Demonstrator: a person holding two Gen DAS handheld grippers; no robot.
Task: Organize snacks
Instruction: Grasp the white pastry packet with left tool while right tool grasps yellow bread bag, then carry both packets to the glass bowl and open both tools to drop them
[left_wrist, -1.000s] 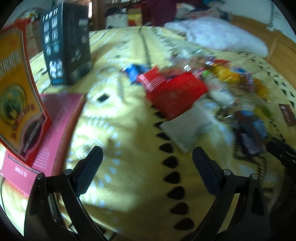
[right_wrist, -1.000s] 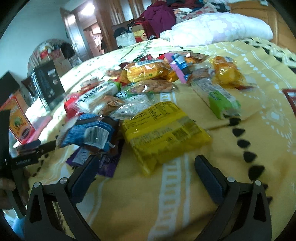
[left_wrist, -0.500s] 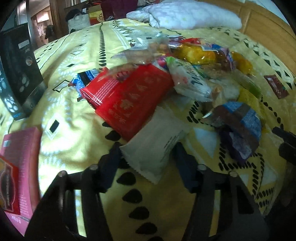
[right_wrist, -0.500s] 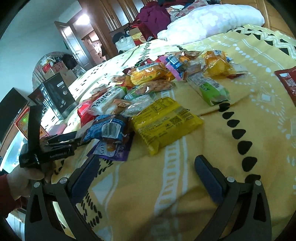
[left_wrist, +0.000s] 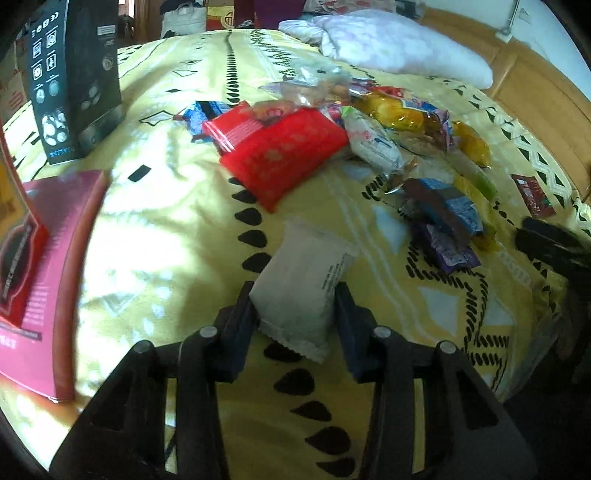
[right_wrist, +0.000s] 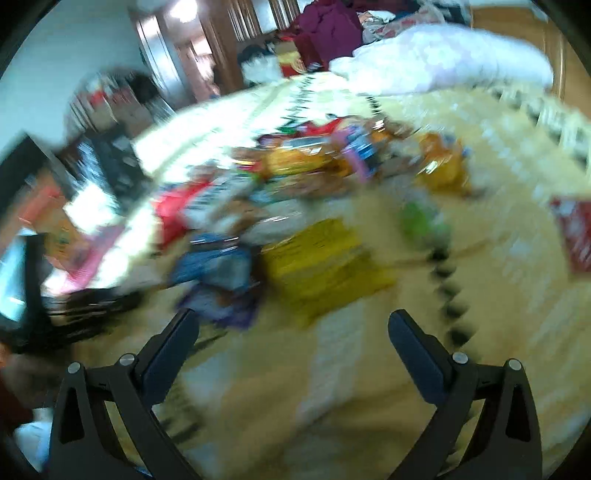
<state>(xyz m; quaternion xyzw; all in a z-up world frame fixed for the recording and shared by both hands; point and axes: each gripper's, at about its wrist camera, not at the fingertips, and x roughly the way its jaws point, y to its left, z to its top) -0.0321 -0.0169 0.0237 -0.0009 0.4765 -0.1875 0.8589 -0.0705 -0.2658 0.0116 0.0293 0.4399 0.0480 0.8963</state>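
**Left claw has white packet, sorting pass underway**

Bed, yellow patterned cover, fills both views; no tabletop here. White pillow upper right of the left wrist view. Black box stands upright upper left, pink box lies flat at left edge, near side. Snack pile spreads centre to right: red packet centre-upper, blue and purple wrappers right of centre, yellow bags behind.

White packet sits lower centre, apart from the pile. Left claw is closed onto its near end, one finger pressing each side, packet pinched between them. Can't tell if it is lifted or resting on the cover.

Right wrist view is heavily motion-blurred. Right claw spread wide, nothing between its fingers, low centre of frame, above bare cover. Yellow packet and a blue wrapper just beyond it, mid frame.

Step, as I judge it: picking one snack out of the pile for grouping; most of the pile unsorted, so early in the task.

Next move likely needs: lift the white packet clear without dragging the cover, carry it toward the left side of frame by the boxes or wherever like items go. Soft pouch, may sag or slip from an end grip. Right claw probably lines up on the yellow packet.
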